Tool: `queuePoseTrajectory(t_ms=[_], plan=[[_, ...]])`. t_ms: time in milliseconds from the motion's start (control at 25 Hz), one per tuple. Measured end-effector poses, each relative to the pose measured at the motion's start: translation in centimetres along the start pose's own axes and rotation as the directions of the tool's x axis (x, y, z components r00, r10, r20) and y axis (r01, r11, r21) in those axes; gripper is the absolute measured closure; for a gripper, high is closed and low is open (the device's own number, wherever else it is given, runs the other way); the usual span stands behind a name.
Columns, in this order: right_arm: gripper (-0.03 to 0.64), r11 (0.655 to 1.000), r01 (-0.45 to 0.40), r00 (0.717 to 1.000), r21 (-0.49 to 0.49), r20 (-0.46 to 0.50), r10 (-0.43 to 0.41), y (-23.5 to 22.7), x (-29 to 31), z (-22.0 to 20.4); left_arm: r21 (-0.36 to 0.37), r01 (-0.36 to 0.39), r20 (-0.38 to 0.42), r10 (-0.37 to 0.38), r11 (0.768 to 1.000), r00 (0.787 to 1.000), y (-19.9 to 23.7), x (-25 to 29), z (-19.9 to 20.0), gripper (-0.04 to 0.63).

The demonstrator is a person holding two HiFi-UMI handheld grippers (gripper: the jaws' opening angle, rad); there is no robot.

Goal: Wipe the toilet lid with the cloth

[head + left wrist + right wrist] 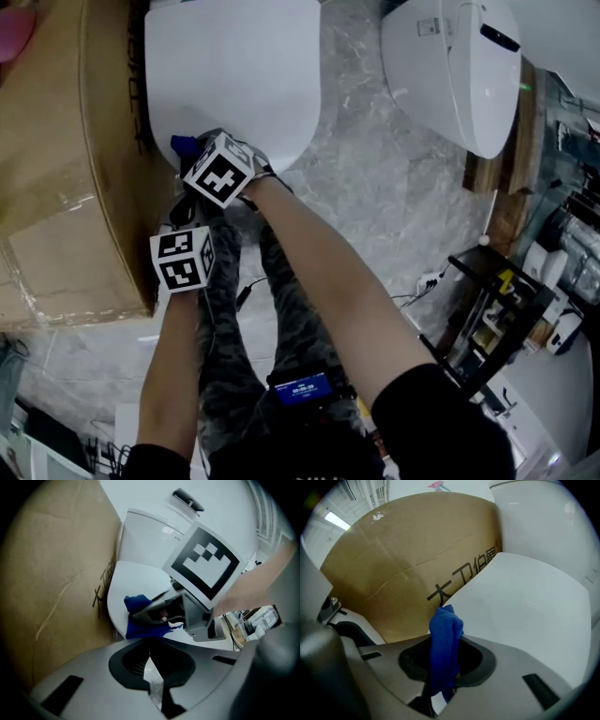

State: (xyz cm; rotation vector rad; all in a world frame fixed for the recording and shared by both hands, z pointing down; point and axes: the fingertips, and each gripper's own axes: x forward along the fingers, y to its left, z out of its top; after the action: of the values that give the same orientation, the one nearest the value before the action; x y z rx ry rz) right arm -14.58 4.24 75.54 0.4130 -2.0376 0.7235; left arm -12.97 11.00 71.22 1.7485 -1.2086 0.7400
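Blue cloth (446, 630) stands bunched between the jaws of the right tongs (444, 667), which are clamped on it. Its free end presses on the white toilet lid (234, 75) at the front left edge, just beside the cardboard box (66, 169). The right forearm (328, 281) is bare. It reaches from the lower right of the head view diagonally across the body to that corner, with its tongs pitched steeply down and the marker cube (221, 173) turned on one corner. The left forearm (173, 366) runs straight up from the bottom of that view. The left tongs (151, 670) hang nearer the person, just behind the right ones and off the lid. They also point steeply down, their jaws together and gripping nothing of the task. A second toilet (459, 66) stands well apart on the grey marble floor (394, 187).
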Motion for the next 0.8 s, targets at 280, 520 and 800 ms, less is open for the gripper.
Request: queuePoseTrajectory(t_ms=[280,520,800], plan=[[0.525,1.0,0.025,1.0,0.013,0.015,-0.025,-1.2,-2.4,-5.5,0.077,-0.029,-0.018,0.03,0.997,0.999,-0.8,0.9,0.1,0.584],[0.525,0.996,0.056,0.998,0.073,0.016,-0.057,-4.3,-5.3,-9.5,0.171,-0.026,-0.038,0.033,0.985,0.999,-2.6,1.7,0.3,0.584],[0.525,0.985,0.09,0.995,0.146,0.037,-0.097,-7.9,-8.4,-12.7,0.249,-0.04,-0.078,0.062,0.968,0.995,-3.9,2.9,-0.3,0.584]])
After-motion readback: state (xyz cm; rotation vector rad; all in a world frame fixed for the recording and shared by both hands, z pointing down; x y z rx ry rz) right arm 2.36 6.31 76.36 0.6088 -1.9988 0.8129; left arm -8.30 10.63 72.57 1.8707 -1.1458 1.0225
